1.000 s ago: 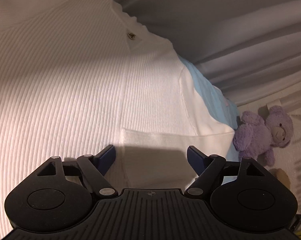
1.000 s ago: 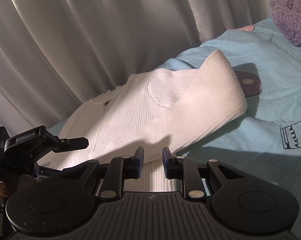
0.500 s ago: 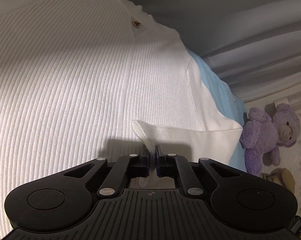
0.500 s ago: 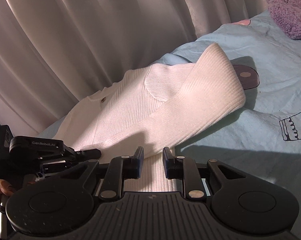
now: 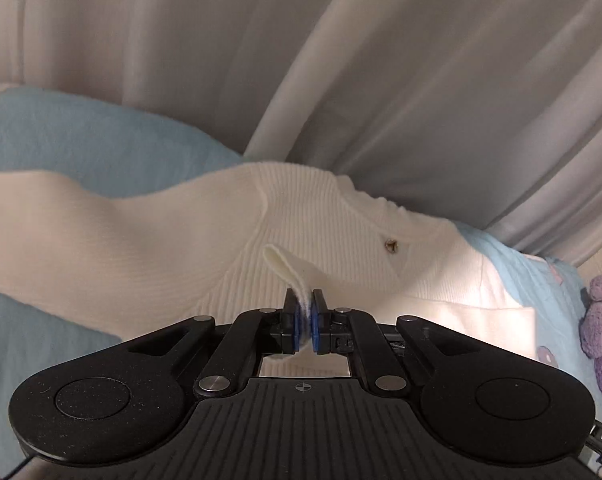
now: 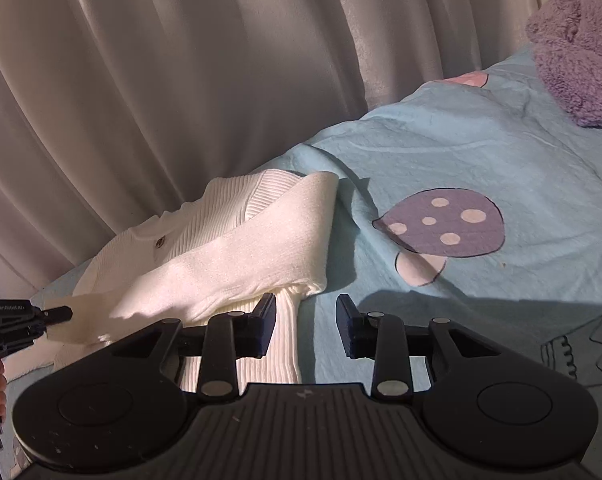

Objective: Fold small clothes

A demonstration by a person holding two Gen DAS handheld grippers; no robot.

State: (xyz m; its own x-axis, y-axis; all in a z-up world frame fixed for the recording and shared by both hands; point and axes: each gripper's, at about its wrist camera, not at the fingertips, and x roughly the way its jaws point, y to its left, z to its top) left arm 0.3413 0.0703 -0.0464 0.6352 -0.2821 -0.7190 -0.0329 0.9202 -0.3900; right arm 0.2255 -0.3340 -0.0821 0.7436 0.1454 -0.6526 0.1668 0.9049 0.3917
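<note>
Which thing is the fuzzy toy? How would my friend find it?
Start at the light blue bedsheet with the printed mushroom. Go to its far corner beside the grey curtain: there lies the purple plush teddy bear. It alone is fluffy; the white ribbed knit top is flat.

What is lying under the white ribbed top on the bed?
Under the white ribbed top only the blue bedsheet shows, around its edges. Whatever is directly beneath it is covered by the fabric.

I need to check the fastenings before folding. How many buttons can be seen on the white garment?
1. A single dark button sits just below the neckline of the white garment, near the curtain. Folded fabric may hide others.
</note>
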